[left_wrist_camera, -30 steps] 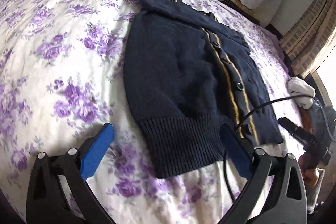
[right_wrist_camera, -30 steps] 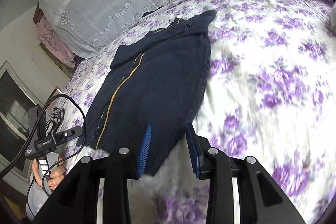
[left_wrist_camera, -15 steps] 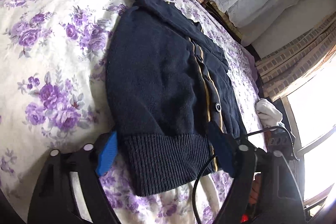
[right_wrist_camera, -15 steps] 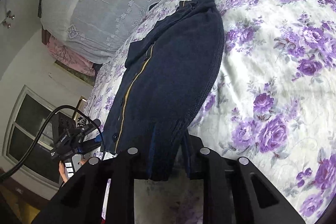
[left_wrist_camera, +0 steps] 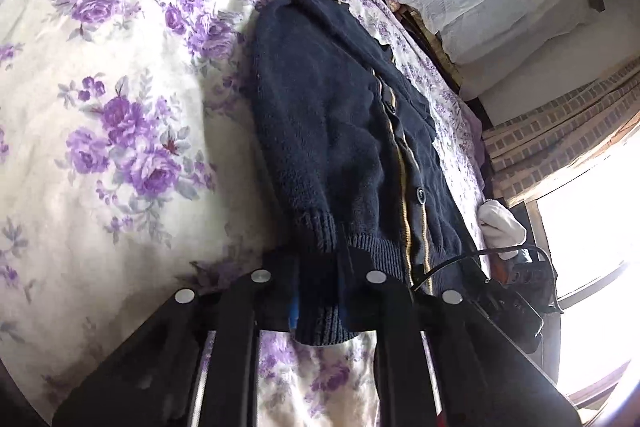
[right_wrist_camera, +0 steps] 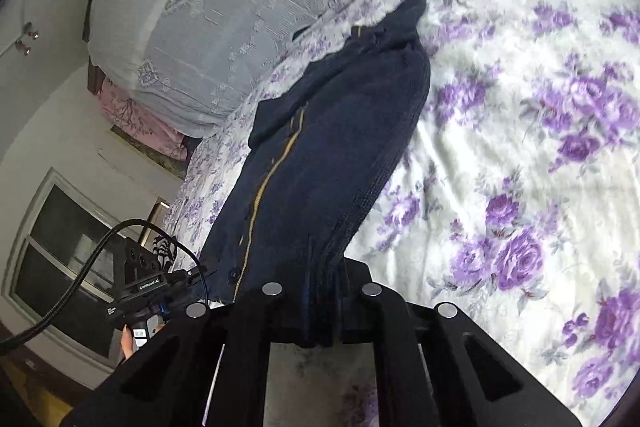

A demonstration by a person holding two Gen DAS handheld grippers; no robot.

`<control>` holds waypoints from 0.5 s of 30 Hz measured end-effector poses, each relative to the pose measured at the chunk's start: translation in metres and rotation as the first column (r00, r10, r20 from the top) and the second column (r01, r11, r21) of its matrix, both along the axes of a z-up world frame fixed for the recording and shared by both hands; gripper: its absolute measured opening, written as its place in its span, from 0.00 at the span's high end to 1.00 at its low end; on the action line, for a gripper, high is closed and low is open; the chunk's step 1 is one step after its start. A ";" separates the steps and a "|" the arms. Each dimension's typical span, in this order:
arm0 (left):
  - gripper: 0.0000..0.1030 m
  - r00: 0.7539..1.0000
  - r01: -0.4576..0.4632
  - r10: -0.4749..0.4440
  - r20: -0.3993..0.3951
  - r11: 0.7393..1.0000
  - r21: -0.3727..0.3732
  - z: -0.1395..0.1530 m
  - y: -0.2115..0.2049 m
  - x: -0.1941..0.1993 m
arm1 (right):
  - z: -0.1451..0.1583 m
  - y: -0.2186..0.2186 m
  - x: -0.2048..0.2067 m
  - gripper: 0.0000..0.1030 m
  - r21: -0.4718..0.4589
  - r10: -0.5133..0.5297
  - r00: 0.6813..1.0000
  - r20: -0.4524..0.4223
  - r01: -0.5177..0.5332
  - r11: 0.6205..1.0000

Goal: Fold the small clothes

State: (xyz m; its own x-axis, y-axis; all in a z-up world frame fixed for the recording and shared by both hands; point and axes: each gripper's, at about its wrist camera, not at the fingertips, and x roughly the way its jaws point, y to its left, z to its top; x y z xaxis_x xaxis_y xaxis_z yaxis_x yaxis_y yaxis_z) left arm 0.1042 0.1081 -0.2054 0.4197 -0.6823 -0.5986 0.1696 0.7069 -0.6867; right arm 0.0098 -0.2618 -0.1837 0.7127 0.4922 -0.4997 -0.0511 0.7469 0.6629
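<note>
A small navy knit cardigan (left_wrist_camera: 332, 131) with a gold-striped button band lies on the floral bedspread (left_wrist_camera: 120, 107). My left gripper (left_wrist_camera: 320, 291) is shut on its ribbed hem at the near left corner. In the right wrist view the cardigan (right_wrist_camera: 320, 163) stretches away toward the pillows. My right gripper (right_wrist_camera: 322, 303) is shut on the hem at the near right corner. The hem is bunched and lifted between both pairs of jaws.
White lace-covered pillows (right_wrist_camera: 224, 11) lie at the head of the bed. A white cloth (left_wrist_camera: 502, 227) sits at the bed's edge by the window (left_wrist_camera: 592, 235). The other gripper with its black cable shows in each view (right_wrist_camera: 148, 291).
My left gripper moved in from open beside the hem and shut on it. My right gripper closed fully on its corner. Both have lifted the hem off the bedspread.
</note>
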 end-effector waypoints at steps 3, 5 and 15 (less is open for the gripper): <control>0.88 0.998 0.007 -0.009 0.054 0.999 0.039 0.016 -0.005 -0.012 | 0.018 0.003 -0.009 0.91 -0.052 -0.009 0.999 0.050 0.012 0.999; 0.89 0.997 0.018 -0.022 0.075 0.999 0.044 0.026 -0.007 -0.019 | 0.027 -0.001 -0.013 0.91 -0.044 -0.010 0.998 0.067 0.013 0.999; 0.89 0.991 0.069 -0.078 0.105 0.994 0.086 0.035 -0.014 -0.057 | 0.019 -0.020 -0.042 0.91 0.007 0.017 0.999 0.028 -0.017 1.000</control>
